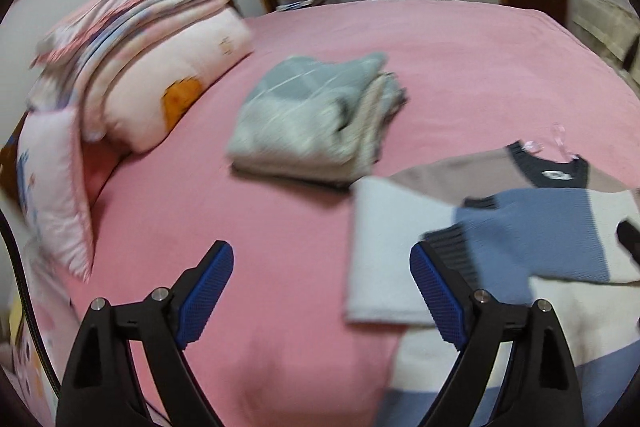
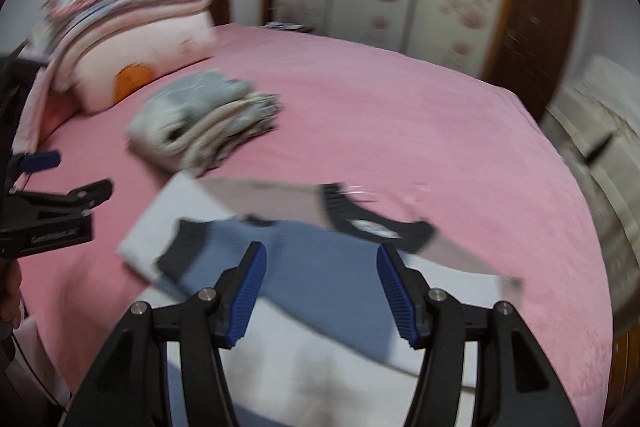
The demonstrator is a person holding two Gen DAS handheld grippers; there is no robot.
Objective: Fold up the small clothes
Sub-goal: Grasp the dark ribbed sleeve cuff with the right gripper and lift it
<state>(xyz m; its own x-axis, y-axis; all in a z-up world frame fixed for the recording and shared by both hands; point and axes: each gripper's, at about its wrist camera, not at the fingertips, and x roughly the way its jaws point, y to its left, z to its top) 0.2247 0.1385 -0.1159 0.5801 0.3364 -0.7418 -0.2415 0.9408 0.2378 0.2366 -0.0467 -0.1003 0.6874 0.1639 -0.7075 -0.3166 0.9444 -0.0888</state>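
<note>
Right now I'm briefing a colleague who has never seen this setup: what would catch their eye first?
Probably the colour-block sweater in blue, white and taupe, spread on the pink bed just beyond the open right gripper, one sleeve folded across its body. Behind it, toward the head of the bed, lies a pile of folded grey clothes, with stacked pink bedding at the far left. The left gripper hangs open beside the sweater's left edge.

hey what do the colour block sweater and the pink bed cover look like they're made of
Sweater: looks like knitted yarn, matte; fine knit rows show on the blue panel, with ribbing at its dark cuff. Bed cover: probably soft, matte woven or terry-like fabric; the blur leaves it open.
</note>
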